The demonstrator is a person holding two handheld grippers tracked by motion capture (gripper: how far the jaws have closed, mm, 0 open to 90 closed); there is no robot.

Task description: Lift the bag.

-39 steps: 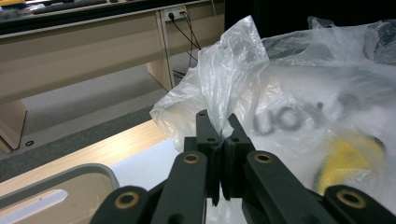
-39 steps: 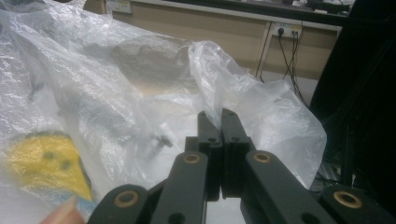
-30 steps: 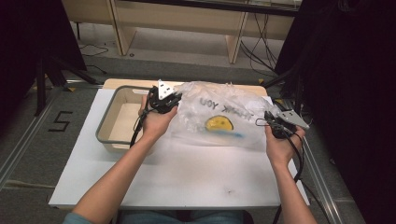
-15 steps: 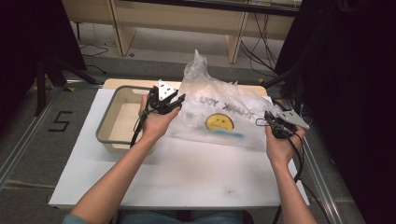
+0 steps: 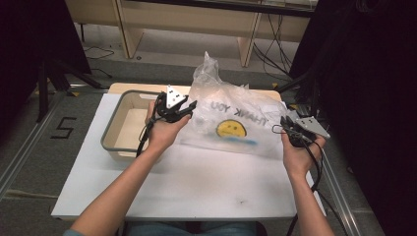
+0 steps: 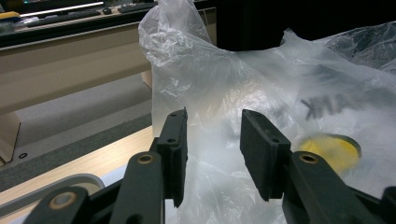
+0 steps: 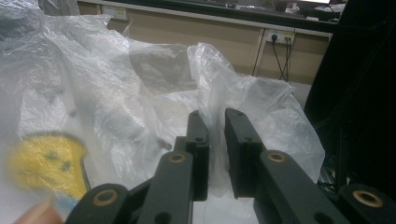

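a clear plastic bag is spread across the far half of the white worktop, just right of a grey-rimmed tub, with one crumpled corner standing up at its far edge. the bag appears to have been laid out or shaken open, and it is judged that the handling is midway: both ends are flanked, but neither is firmly held, so regrasping or smoothing seems to be left.

the left gripper is seen at the bag's left edge; its jaws have just been opening and now stand moderately apart, with film lying in the gap but not pressed by the pads. the right gripper is placed at the bag's right edge; its jaws have just been opening to a narrow gap, and a fold of film is seen behind or between them, apparently not clamped.

the film is thin, glossy and heavily wrinkled, printed with a yellow smiley face, dark "thank you" lettering and a blue streak. the tub is rectangular with rounded corners and a pale inside. the worktop is matte and flat.
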